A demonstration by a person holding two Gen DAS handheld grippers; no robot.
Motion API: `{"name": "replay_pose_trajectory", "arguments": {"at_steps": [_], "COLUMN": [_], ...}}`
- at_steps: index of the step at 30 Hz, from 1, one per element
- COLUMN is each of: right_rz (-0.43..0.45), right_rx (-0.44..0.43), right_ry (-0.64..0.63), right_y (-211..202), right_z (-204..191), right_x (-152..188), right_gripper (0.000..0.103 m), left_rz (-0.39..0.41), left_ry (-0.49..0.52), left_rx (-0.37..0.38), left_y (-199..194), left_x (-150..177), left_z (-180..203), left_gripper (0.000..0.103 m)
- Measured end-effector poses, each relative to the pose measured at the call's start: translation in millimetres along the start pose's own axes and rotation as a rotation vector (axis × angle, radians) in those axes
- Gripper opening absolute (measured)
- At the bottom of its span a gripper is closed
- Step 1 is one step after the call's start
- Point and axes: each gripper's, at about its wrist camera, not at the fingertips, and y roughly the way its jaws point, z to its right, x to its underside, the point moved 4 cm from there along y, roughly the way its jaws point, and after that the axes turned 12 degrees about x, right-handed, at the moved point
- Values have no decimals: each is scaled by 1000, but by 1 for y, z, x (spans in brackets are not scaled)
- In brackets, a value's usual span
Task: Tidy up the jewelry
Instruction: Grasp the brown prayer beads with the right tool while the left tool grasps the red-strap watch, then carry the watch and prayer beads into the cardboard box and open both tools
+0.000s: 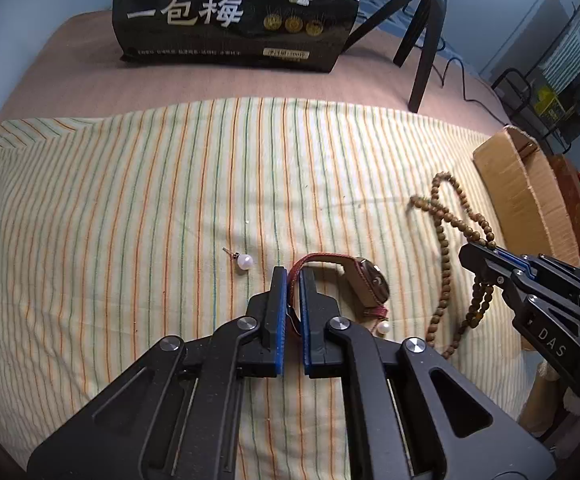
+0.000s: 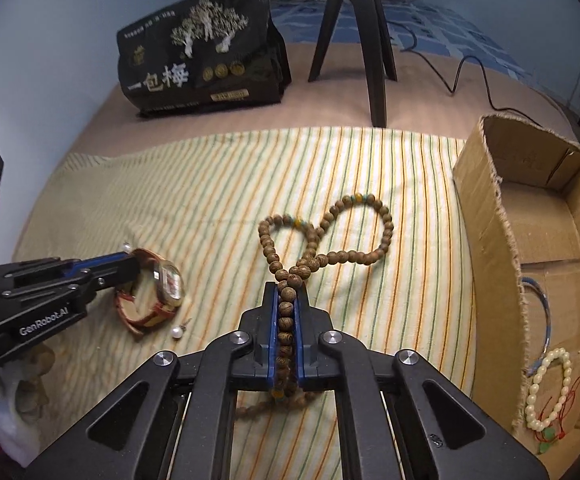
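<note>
My left gripper (image 1: 293,274) is shut on the red strap of a wristwatch (image 1: 364,280) that lies on the striped cloth (image 1: 130,200). My right gripper (image 2: 288,292) is shut on a long wooden bead necklace (image 2: 354,232) whose loops lie on the cloth ahead of it. In the left wrist view the right gripper (image 1: 474,256) sits over the bead necklace (image 1: 446,216). In the right wrist view the left gripper (image 2: 130,264) meets the watch (image 2: 168,284). One pearl earring (image 1: 244,261) lies left of the watch, another (image 1: 384,327) near its strap.
An open cardboard box (image 2: 530,216) stands at the right and holds a white bead bracelet (image 2: 546,392) and a blue bangle (image 2: 542,308). A black snack bag (image 1: 234,12) and a tripod (image 1: 422,40) stand at the back. A cable (image 2: 462,76) runs behind.
</note>
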Motion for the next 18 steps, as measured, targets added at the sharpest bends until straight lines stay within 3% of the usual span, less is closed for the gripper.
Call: {"name": "replay_pose_trajectory", "arguments": {"at_steps": [7, 10, 11, 13, 18], "right_rz": [42, 48, 49, 53, 51], "right_rx": [-15, -20, -19, -21, -27], "right_ry": [-5, -4, -6, -4, 0], "right_y": [-20, -24, -25, -27, -29], "right_z": [-5, -6, -7, -6, -3], "right_x": [-1, -1, -2, -1, 0], "right_gripper": [5, 5, 5, 5, 5], "left_rz": [33, 1, -8, -15, -26], "left_ry": [3, -13, -29, -43, -65], "left_rx": [24, 46, 34, 24, 25], "left_y": [-15, -9, -6, -2, 6], "left_x": [-1, 0, 0, -1, -3], "left_z": [5, 3, 1, 0, -4], "left_gripper": [3, 4, 7, 39, 40]}}
